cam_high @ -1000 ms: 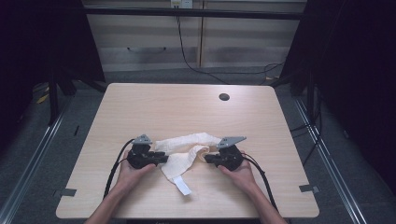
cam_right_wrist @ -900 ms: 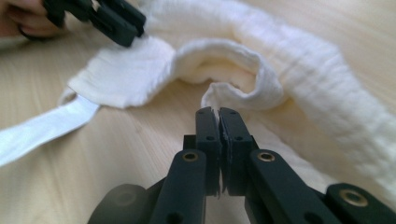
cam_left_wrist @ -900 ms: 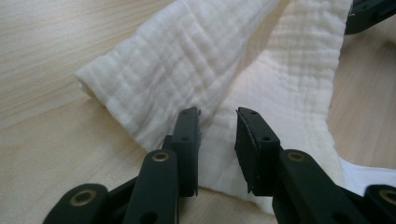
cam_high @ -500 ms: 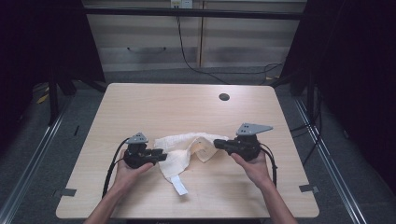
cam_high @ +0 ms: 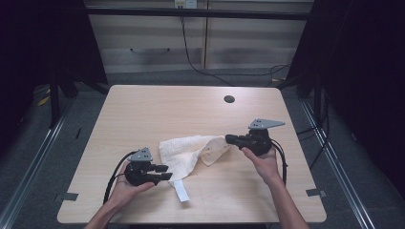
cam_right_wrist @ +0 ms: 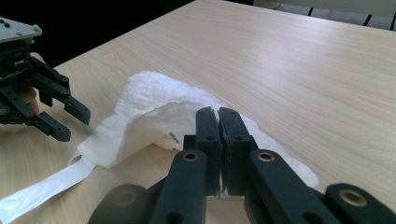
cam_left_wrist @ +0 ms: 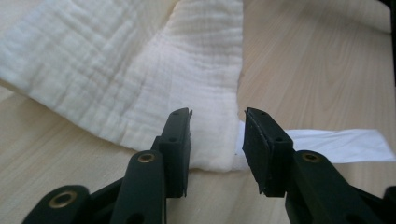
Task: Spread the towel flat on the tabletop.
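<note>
white cloth (cam_high: 188, 151) mid-table (cam_high: 143, 109), near front edge.
right gripper (cam_high: 230, 139) clamped on cloth's raised right corner; left gripper (cam_high: 165, 172) parted narrowly, empty, just beside cloth's lower left edge and white strap (cam_high: 181, 190).

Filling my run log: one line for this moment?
white muslin cloth on table | right gripper shut on cloth edge, lifted | left gripper open at corner

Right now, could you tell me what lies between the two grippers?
In the high view, the white cloth spans between the left gripper and the right gripper.
</note>
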A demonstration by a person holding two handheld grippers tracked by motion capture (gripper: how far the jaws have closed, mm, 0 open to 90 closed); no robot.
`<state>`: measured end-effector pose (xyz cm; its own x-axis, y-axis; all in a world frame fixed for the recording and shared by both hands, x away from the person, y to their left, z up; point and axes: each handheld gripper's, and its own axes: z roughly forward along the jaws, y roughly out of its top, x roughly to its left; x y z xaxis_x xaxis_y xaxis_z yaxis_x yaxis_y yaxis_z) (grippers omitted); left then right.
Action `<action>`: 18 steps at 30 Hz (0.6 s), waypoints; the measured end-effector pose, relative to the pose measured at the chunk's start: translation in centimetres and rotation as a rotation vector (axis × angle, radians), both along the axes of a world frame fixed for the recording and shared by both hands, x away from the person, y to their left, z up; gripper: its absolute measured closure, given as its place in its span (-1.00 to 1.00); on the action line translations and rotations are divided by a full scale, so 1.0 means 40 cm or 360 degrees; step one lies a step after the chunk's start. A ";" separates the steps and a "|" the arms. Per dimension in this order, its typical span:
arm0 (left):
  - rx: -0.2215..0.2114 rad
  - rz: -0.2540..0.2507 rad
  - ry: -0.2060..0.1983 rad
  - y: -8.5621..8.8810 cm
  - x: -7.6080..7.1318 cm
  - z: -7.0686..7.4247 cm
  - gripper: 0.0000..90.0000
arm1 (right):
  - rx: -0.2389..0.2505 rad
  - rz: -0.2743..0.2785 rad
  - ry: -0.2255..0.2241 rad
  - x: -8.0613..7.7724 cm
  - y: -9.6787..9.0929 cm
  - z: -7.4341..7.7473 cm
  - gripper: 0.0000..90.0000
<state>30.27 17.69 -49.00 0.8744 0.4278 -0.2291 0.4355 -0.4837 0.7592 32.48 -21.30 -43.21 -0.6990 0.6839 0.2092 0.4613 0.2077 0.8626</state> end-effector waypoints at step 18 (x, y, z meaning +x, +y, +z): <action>0.0080 -0.0106 -0.0034 -0.036 -0.023 -0.035 0.16 | 0.0000 -0.0016 0.0033 0.004 -0.014 -0.029 0.95</action>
<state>29.34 16.26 -50.39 0.9057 0.3789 -0.1899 0.3852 -0.5487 0.7420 32.62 -21.88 -44.38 -0.6875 0.6909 0.2236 0.4814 0.2031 0.8526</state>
